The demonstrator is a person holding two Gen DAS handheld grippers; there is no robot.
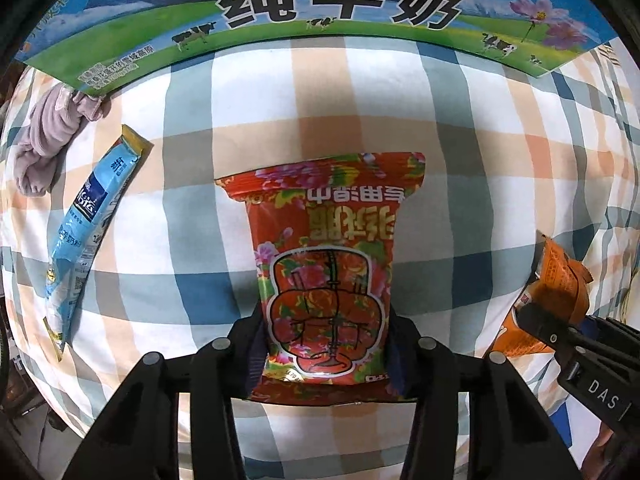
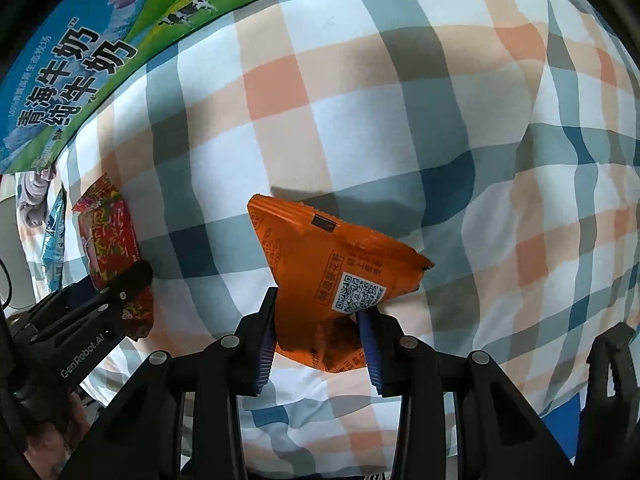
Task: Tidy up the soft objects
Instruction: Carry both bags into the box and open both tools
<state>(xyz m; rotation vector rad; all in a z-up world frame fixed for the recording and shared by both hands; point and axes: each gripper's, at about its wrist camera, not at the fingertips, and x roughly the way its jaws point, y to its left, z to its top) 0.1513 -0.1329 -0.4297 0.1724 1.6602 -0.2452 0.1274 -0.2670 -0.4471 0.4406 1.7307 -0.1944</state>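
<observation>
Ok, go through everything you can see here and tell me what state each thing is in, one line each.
Left gripper: shut on the red floral packet.
Red floral packet: held at its near end, print upside down.
Right gripper: shut on the orange packet.
Orange packet: pinched, tilted, crumpled.
Blue sachet: lying flat on the checked cloth.
Lilac fabric: bunched up.
Milk carton box: lying behind them.

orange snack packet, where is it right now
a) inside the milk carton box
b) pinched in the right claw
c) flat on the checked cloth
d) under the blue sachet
b: the orange snack packet sits squeezed between the right claw's fingers, lifted off the checked cloth.
</observation>
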